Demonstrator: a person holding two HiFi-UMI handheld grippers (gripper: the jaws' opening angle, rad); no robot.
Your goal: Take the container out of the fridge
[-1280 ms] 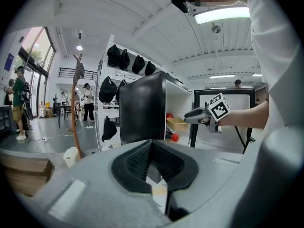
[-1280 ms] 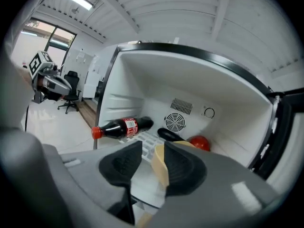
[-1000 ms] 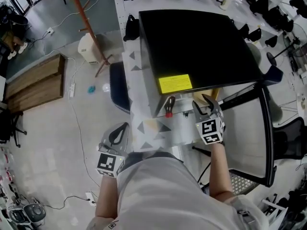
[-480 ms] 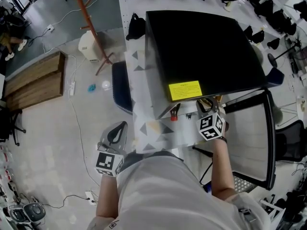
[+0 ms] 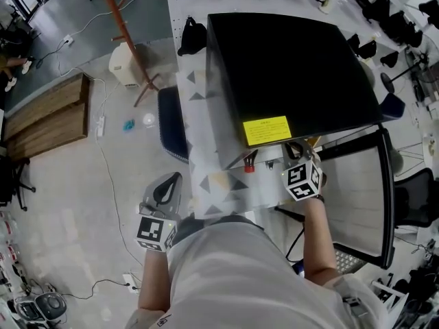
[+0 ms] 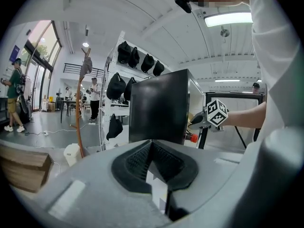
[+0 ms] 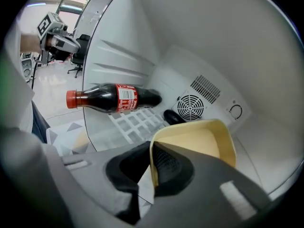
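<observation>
A pale yellow container [image 7: 199, 141] stands on the floor of the small black fridge [image 5: 288, 67]. My right gripper [image 7: 152, 167] reaches into the fridge, its jaws closing tight on the container's near rim, which is pinched between the pads. In the head view the right gripper [image 5: 296, 153] is at the fridge's open front, under the yellow label. My left gripper [image 5: 168, 187] hangs low at my left side, away from the fridge; its pads [image 6: 142, 163] meet with nothing between them.
A cola bottle [image 7: 111, 98] with a red cap lies on a white wire shelf to the container's left. The fridge door [image 5: 370, 190] stands open at the right. A patterned cloth [image 5: 212, 184] covers the table under the fridge. A fan grille [image 7: 190, 107] is on the back wall.
My right gripper has moved forward into the fridge opening, and its jaws, open a second ago, have shut on the container's rim. The left gripper has stayed in place.
</observation>
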